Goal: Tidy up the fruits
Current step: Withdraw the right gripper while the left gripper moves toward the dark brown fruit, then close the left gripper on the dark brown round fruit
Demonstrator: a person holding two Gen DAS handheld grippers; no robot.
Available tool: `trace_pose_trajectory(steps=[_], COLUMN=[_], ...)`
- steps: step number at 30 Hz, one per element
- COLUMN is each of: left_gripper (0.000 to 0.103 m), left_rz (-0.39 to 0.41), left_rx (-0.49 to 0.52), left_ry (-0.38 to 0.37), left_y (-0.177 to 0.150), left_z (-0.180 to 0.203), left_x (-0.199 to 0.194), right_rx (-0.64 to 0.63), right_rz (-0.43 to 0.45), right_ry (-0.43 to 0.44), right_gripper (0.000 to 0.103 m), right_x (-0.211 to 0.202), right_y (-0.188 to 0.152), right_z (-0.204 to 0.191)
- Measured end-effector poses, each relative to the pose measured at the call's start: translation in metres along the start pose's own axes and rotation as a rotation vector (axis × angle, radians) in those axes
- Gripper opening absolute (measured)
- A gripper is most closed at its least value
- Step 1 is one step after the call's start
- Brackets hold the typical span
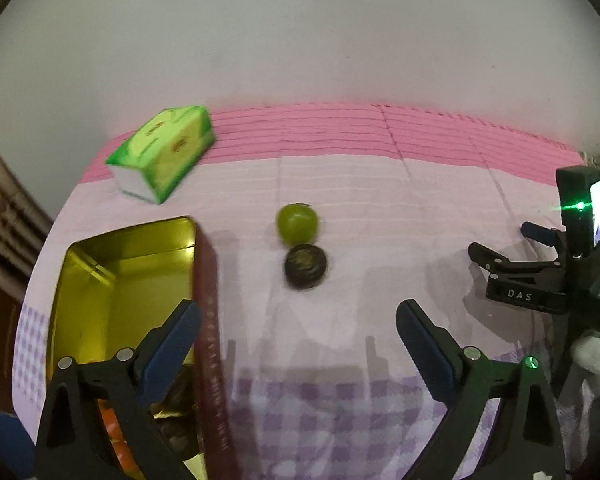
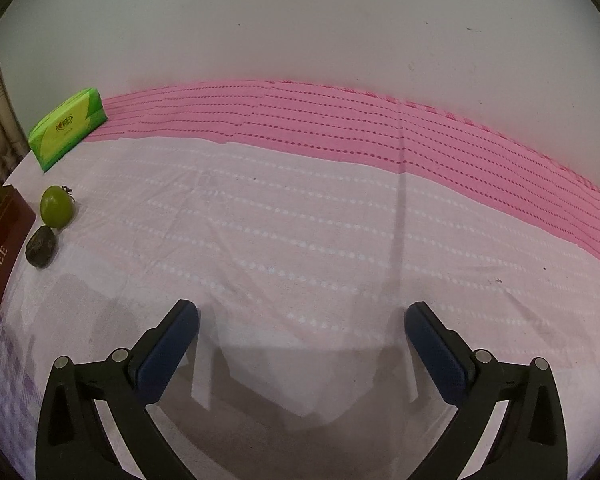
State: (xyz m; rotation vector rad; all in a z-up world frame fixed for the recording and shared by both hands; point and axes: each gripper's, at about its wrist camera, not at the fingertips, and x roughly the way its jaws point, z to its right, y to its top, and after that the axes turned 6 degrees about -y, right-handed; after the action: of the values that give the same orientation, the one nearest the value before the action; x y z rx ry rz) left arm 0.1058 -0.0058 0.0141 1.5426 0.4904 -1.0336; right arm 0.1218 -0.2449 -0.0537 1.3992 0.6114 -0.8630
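From the left wrist view, I am holding the left gripper with its fingers spread wide and nothing between them, hanging over the cloth-covered surface. The green fruit is sitting just beyond, touching the dark fruit on its near side. The open tin is lying to the left, with some fruit already showing at its near end. Because the two fruits are touching, I am judging that a finger coming down beside one could knock the other and send it rolling. My left finger is also hanging over the tin's wall, so it could catch the rim.

From the right wrist view, the right gripper is gaping wide and empty over bare cloth, with both fruits far to the left beside the tin. Reaching across from here, I am risking a collision with the other gripper.
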Motion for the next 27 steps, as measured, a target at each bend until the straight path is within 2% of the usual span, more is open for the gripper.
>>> trace_pose_trajectory(steps=[3,10,13,16,24,27], left_gripper=[0.093,0.073,0.07,0.06,0.045,0.044], left_rz=[-0.017,-0.066,-0.074,-0.091,-0.123,-0.139], left_rx=[0.009,-0.022,-0.048,-0.051,-0.047,-0.051], left_ry=[-0.002,-0.016,-0.022,-0.034,-0.036,-0.04], left_y=[0.002,0.009,0.013,0.018,0.024,0.024], left_z=[0.003,-0.005,-0.009,-0.01,-0.007,-0.006], left_x=[0.01,0.033,0.041,0.049,0.067,0.072], right_rx=[0.0,0.0,0.0,0.0,0.0,0.0], right_rz=[0.0,0.001,0.0,0.0,0.0,0.0], right_ry=[0.0,0.0,0.0,0.0,0.0,0.0], right_gripper=[0.103,0.103,0.103,0.103,0.103,0.103], right_x=[0.0,0.0,0.0,0.0,0.0,0.0], right_y=[0.0,0.0,0.0,0.0,0.0,0.0], right_z=[0.0,0.0,0.0,0.0,0.0,0.0])
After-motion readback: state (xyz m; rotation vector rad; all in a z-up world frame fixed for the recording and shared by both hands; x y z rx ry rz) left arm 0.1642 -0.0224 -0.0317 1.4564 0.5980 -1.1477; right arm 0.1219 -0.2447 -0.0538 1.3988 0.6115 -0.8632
